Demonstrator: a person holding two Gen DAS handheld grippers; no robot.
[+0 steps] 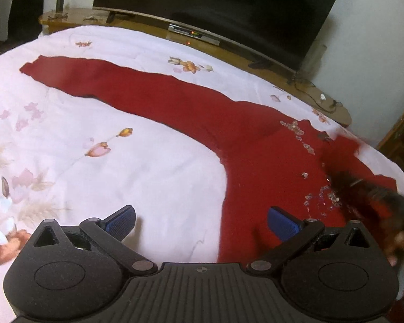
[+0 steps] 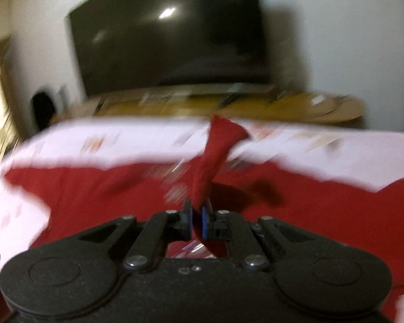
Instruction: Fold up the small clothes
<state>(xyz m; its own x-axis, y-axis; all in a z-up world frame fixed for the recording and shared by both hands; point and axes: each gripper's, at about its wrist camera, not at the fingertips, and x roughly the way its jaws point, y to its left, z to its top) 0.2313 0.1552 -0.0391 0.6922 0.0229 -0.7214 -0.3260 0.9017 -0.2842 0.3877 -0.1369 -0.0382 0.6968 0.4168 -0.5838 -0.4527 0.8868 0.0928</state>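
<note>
A dark red long-sleeved top (image 1: 256,148) lies flat on the white floral bedsheet (image 1: 94,167). One sleeve (image 1: 107,80) stretches toward the far left, and beadwork (image 1: 296,129) marks its front. My left gripper (image 1: 202,222) hangs open over the garment's left edge, with nothing between its blue pads. In the blurred right wrist view, my right gripper (image 2: 197,210) is shut on a strip of the red fabric (image 2: 215,148), which stands up from the jaws above the rest of the top (image 2: 94,188). A dark blur (image 1: 377,196) at the right of the left wrist view is probably that gripper.
A large dark television (image 1: 215,0) stands on a low wooden cabinet (image 1: 137,21) just beyond the bed's far edge. Cables (image 1: 317,99) lie on the cabinet's right end. A wooden door frame (image 1: 401,134) is at the far right.
</note>
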